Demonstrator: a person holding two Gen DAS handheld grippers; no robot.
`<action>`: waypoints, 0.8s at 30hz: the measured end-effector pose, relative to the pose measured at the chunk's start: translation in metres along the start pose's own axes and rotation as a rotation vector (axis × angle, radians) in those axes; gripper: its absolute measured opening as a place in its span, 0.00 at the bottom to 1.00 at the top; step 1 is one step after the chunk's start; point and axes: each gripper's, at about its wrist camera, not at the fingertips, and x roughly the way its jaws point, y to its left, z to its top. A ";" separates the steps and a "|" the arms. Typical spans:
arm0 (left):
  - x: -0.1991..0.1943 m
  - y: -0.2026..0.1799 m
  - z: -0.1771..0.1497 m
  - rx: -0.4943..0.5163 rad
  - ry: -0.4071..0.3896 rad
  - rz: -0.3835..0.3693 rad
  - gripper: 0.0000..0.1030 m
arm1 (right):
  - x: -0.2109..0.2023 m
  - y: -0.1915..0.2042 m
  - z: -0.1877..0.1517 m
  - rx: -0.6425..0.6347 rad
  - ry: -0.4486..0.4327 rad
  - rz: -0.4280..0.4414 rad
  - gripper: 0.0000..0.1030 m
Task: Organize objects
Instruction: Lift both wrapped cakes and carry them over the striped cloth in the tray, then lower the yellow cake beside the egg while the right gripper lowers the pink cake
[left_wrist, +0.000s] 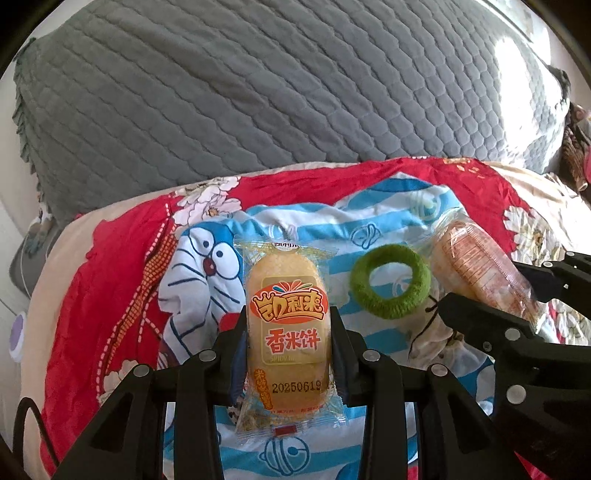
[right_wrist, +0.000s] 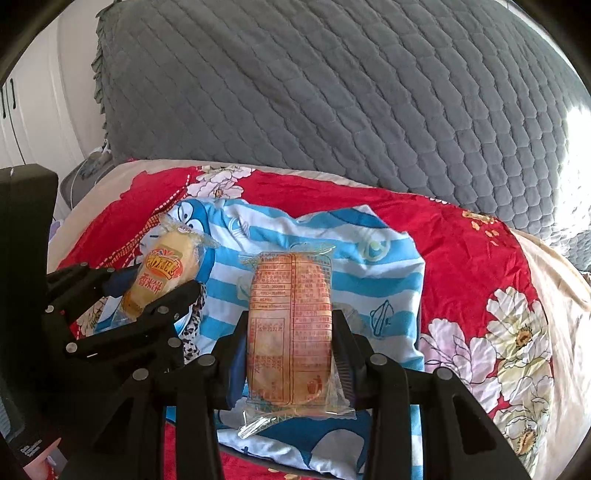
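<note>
My left gripper (left_wrist: 289, 325) is shut on a yellow rice cracker packet (left_wrist: 288, 317), label side up, over a blue striped Doraemon cloth (left_wrist: 199, 280). My right gripper (right_wrist: 289, 325) is shut on a second rice cracker packet (right_wrist: 290, 321), printed back side up. In the left wrist view the right gripper (left_wrist: 517, 295) and its packet (left_wrist: 476, 269) are at the right. In the right wrist view the left gripper (right_wrist: 147, 284) and its packet (right_wrist: 162, 277) are at the left. A green fuzzy hair ring (left_wrist: 389, 280) lies on the cloth between the two grippers.
The cloth lies on a red floral quilt (right_wrist: 480, 266) over a bed. A grey quilted blanket (left_wrist: 258, 92) rises behind. A dark patterned scrap (right_wrist: 194, 325) lies on the cloth near the left gripper. White cabinet doors (right_wrist: 22, 110) stand at far left.
</note>
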 end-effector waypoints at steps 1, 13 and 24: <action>0.001 0.000 -0.002 0.002 0.004 -0.001 0.38 | 0.002 0.000 -0.001 -0.001 0.003 -0.003 0.40; 0.009 -0.015 -0.015 0.017 0.019 -0.021 0.38 | 0.024 -0.008 -0.020 0.001 0.062 -0.025 0.40; 0.017 -0.018 -0.022 0.008 0.046 -0.017 0.39 | 0.037 -0.013 -0.031 -0.005 0.106 -0.027 0.40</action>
